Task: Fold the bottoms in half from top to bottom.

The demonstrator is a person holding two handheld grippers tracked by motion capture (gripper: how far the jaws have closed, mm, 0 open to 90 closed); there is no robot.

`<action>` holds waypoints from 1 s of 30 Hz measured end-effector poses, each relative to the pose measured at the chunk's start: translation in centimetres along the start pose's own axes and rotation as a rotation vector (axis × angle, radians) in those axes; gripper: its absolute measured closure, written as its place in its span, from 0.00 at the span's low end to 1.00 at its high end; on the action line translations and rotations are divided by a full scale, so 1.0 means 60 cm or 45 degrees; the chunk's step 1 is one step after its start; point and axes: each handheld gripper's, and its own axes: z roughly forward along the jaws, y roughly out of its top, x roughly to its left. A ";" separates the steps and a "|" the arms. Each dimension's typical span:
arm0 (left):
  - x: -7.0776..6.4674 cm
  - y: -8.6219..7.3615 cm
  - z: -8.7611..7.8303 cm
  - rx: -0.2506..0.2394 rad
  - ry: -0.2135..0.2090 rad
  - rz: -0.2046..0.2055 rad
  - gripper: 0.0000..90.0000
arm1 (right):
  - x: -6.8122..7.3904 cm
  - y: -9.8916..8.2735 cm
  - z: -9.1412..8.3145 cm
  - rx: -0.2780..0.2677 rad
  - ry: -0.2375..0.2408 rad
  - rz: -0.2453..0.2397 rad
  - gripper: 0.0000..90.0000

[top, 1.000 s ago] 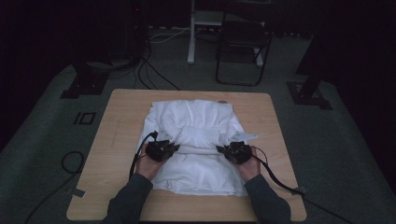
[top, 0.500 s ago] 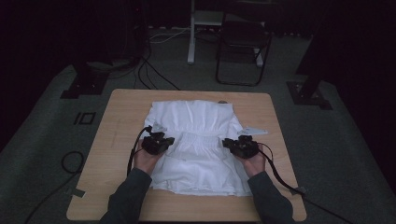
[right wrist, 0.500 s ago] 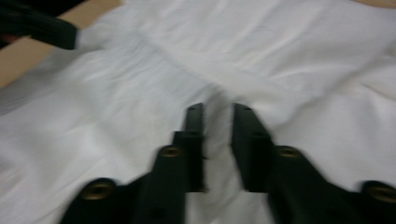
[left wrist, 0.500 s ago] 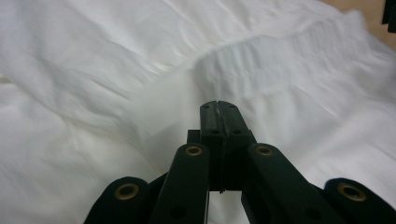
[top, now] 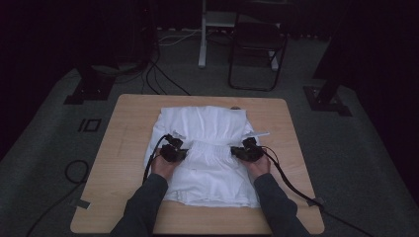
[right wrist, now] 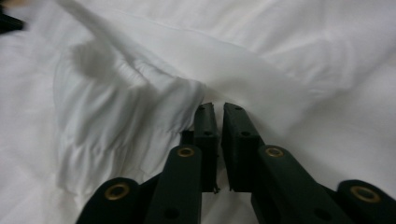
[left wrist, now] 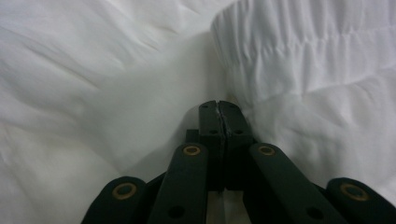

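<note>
A white garment (top: 207,123) lies spread on the wooden table (top: 128,128). Its gathered elastic band (top: 210,148) runs across the middle between my two grippers. My left gripper (top: 175,152) rests low on the cloth at the band's left end. In the left gripper view its jaws are pressed together (left wrist: 218,105) beside the band's edge (left wrist: 299,51), with no cloth seen between them. My right gripper (top: 243,152) sits at the band's right end. Its jaws (right wrist: 215,108) show only a thin slit, tips against a fold by the band (right wrist: 116,107).
Bare table wood shows left and right of the garment. The right gripper's cable (top: 291,182) trails over the table's near right corner. A thin white strip (top: 258,134) sticks out at the garment's right. Behind the table stand a dark chair (top: 257,49) and floor cables (top: 163,79).
Both hands have sunk onto the garment and shifted slightly up the table. The band, taut between the grippers a second ago, now lies bunched on the cloth.
</note>
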 end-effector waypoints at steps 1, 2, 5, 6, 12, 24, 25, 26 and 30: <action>-0.006 -0.005 -0.007 -0.012 -0.014 0.011 0.97 | 0.004 -0.002 -0.007 -0.013 0.020 -0.017 0.91; -0.012 -0.012 -0.014 -0.016 -0.033 0.028 0.97 | 0.009 -0.004 -0.014 -0.026 0.039 -0.036 0.91; -0.031 -0.037 -0.025 0.017 -0.083 0.104 0.96 | 0.022 -0.015 -0.036 -0.061 0.118 -0.094 0.90; -0.037 -0.046 -0.030 0.026 -0.091 0.132 0.96 | 0.026 -0.019 -0.044 -0.069 0.152 -0.117 0.89; -0.035 -0.055 -0.062 -0.062 -0.108 0.140 0.88 | 0.040 -0.031 -0.078 -0.122 0.197 -0.191 0.85; -0.064 -0.069 -0.027 0.034 -0.120 0.184 0.83 | 0.093 -0.079 -0.016 0.162 0.119 -0.329 0.86; -0.063 -0.066 -0.032 0.028 -0.116 0.191 0.81 | 0.092 -0.082 -0.016 0.141 0.130 -0.321 0.86; -0.062 -0.062 -0.036 0.013 -0.107 0.196 0.79 | 0.090 -0.079 -0.018 0.144 0.140 -0.304 0.85; -0.046 -0.034 -0.051 -0.048 -0.028 0.186 0.74 | 0.082 -0.049 -0.035 0.046 0.075 -0.279 0.74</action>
